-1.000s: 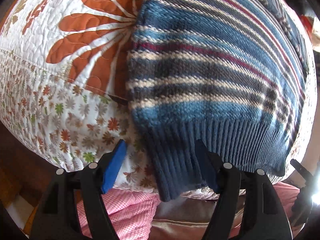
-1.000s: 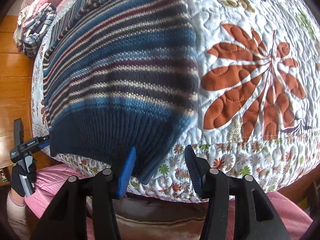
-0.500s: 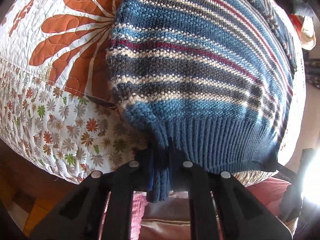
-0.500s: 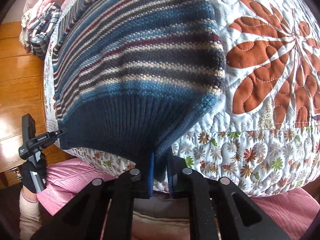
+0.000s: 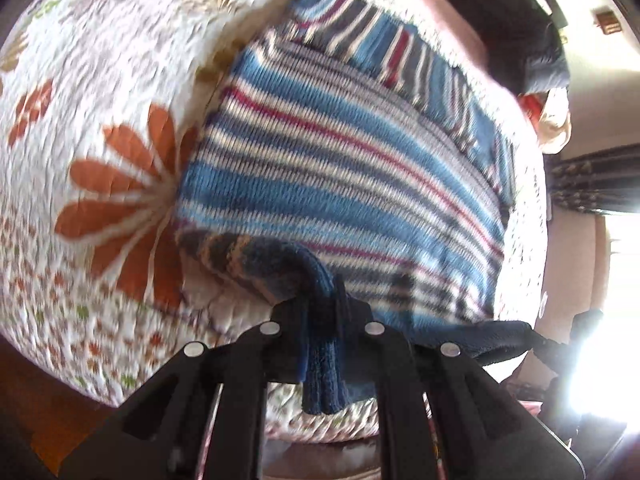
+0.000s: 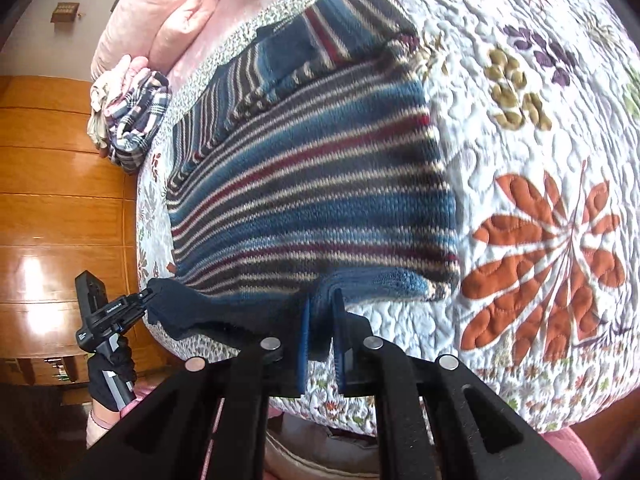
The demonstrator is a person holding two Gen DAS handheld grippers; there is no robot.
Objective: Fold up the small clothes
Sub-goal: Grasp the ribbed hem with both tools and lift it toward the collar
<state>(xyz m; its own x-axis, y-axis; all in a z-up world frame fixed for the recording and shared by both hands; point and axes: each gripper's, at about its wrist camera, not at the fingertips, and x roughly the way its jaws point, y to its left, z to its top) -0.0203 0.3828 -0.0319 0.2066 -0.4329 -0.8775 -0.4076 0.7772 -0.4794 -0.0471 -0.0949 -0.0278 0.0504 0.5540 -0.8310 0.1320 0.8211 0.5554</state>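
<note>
Two claws are pinching the same striped sweater (image 5: 352, 168) by its dark blue bottom band. The sweater lies on a quilt (image 5: 100, 60) on a bed, white with big orange flowers and many tiny ones near the edge.

The left gripper (image 5: 322, 316) is closed tight on one corner of the band. A thick roll of dark knit hangs down between its black fingers. That corner is lifted off the quilt, and the striped cloth beside it curls over in a bump. This picture is a bit blurry.

The right gripper (image 6: 320, 312) is closed on the other corner of the band. Its blue pads (image 6: 305, 336) squeeze the knit from both sides. The band hangs in the air in a dark wavy line from this claw across to the left gripper (image 6: 142, 300), which shows at the far left of this view. A hand (image 6: 110, 372) in a black glove holds that gripper's handle.

The rest of the sweater (image 6: 312, 184) lies flat on the quilt (image 6: 520, 92), with blue, grey, cream and dark red stripes. A sleeve is folded across the top part, with its stripes running another way.

Past the sweater, near the far edge of the bed, there is a little heap of clothes (image 6: 132, 116), one with a checked pattern. A pink pillow (image 6: 168, 12) sits behind it. A wooden wall (image 6: 60, 200) stands beside the bed.
</note>
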